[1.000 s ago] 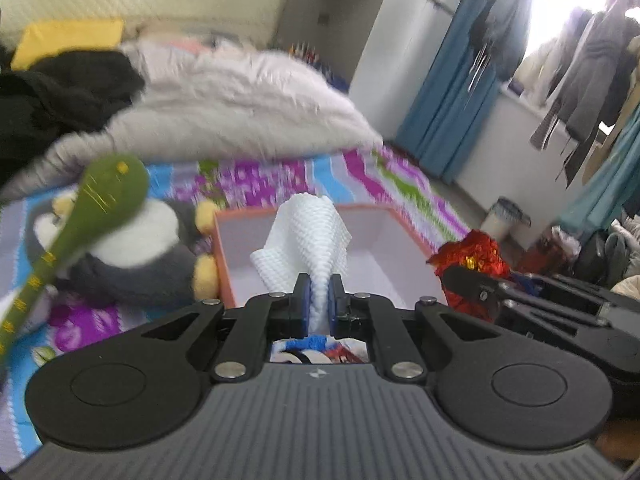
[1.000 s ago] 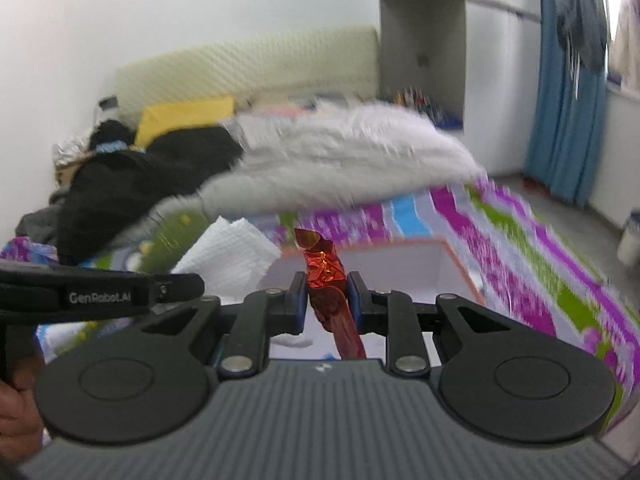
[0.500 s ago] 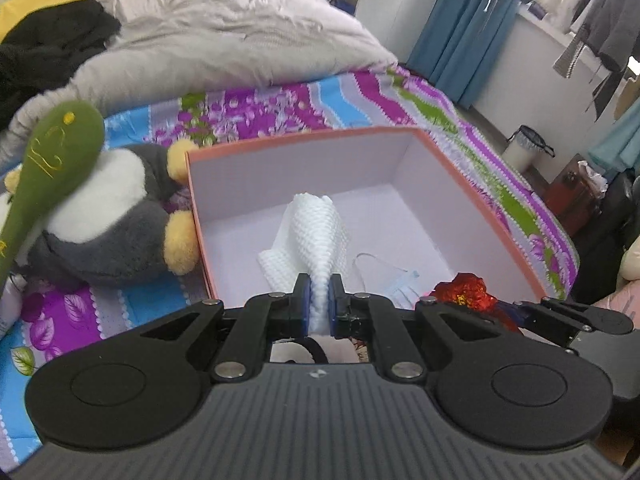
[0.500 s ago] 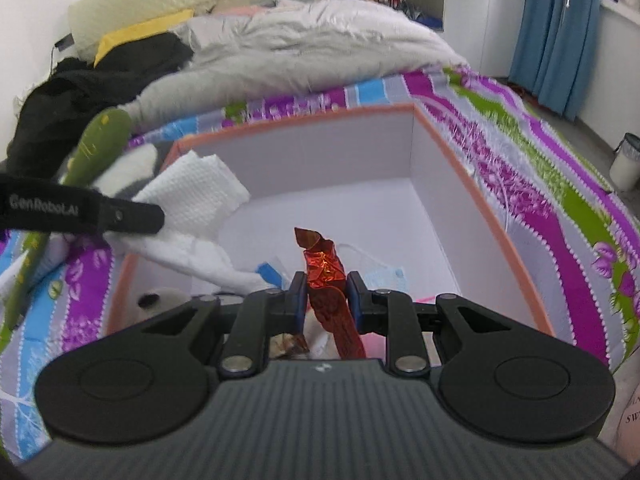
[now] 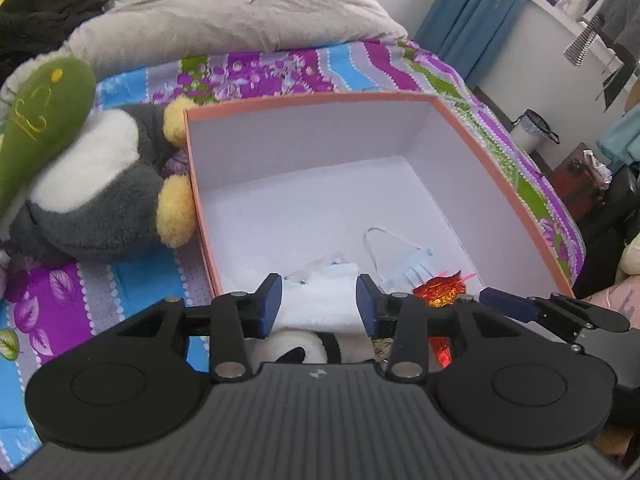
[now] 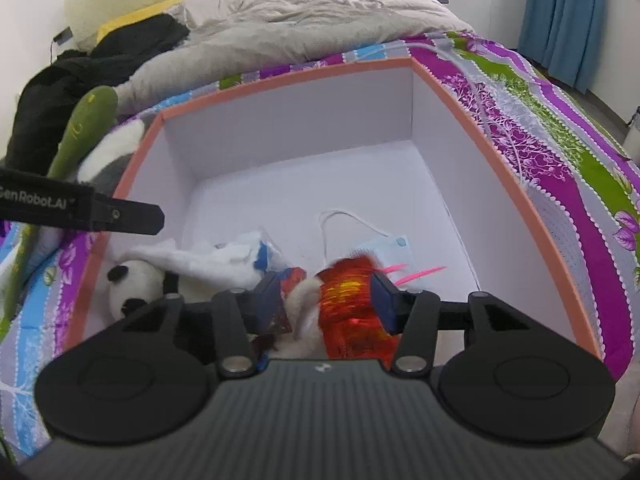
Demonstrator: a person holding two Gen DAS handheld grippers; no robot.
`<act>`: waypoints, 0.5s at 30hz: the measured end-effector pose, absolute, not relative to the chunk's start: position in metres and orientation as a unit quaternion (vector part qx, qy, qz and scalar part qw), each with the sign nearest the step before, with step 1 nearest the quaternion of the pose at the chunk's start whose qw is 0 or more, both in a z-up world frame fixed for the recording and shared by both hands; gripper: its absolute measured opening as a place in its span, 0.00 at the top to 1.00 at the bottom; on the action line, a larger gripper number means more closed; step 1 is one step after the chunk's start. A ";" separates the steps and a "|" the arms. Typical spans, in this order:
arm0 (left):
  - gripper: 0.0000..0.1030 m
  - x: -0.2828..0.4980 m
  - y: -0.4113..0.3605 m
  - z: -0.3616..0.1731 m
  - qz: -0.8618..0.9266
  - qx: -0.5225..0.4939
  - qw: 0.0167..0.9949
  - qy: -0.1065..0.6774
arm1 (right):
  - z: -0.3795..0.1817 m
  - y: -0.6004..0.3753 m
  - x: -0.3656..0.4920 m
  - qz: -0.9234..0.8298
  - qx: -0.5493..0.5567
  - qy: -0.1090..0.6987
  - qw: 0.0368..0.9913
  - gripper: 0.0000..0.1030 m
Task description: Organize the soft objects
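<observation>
An orange-rimmed box point(image 5: 312, 98) with a white inside sits on the patterned bedspread. My left gripper point(image 5: 319, 300) hangs over its near end, jaws opening; the white paper towel point(image 5: 320, 308) lies loose between the pads, which no longer press on it. My right gripper point(image 6: 325, 300) is also over the box point(image 6: 280, 76), jaws opening, with the red foil piece point(image 6: 348, 304) blurred between its pads, apart from the left one. A face mask point(image 6: 384, 248), the white towel point(image 6: 208, 260) and a small panda plush point(image 6: 132, 284) lie inside the box.
A grey and white penguin plush point(image 5: 100, 184) and a long green plush point(image 5: 40, 120) lie left of the box. A rumpled grey duvet point(image 5: 224, 12) and black clothes point(image 6: 60, 92) fill the far bed. A bin point(image 5: 530, 130) stands on the floor right of the bed.
Both grippers dropped toward the box and then opened. The white towel slipped from the left pads into the box. The red foil piece is coming free of the right pads.
</observation>
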State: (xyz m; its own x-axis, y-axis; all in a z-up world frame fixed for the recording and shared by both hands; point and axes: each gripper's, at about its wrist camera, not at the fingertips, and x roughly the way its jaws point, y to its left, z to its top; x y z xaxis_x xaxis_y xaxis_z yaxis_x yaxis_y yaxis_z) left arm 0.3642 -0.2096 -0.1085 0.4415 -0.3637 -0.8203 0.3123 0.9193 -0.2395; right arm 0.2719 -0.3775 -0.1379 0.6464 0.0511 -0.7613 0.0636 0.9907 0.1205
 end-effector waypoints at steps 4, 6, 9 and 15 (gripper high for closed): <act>0.55 0.354 -0.205 -0.082 -0.211 -0.031 0.855 0.472 | -0.112 -0.377 0.261 -0.010 0.075 0.393 0.917 0.49; 0.55 0.346 -0.203 -0.064 -0.217 -0.024 0.864 0.454 | -0.096 -0.377 0.254 -0.010 0.079 0.374 0.924 0.49; 0.55 0.330 -0.197 -0.033 -0.227 -0.021 0.875 0.426 | -0.067 -0.372 0.240 -0.011 0.076 0.340 0.937 0.49; 0.55 0.286 -0.185 0.024 -0.245 -0.013 0.897 0.367 | -0.016 -0.361 0.205 -0.008 0.075 0.284 0.956 0.49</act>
State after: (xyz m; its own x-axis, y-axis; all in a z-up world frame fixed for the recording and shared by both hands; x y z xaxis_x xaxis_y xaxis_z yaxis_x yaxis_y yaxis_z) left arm 0.2864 -0.1847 0.0243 0.6097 -0.4500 -0.6525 0.4302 0.8793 -0.2044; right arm 0.2049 -0.3609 -0.0157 0.8381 0.0281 -0.5448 0.0569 0.9887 0.1385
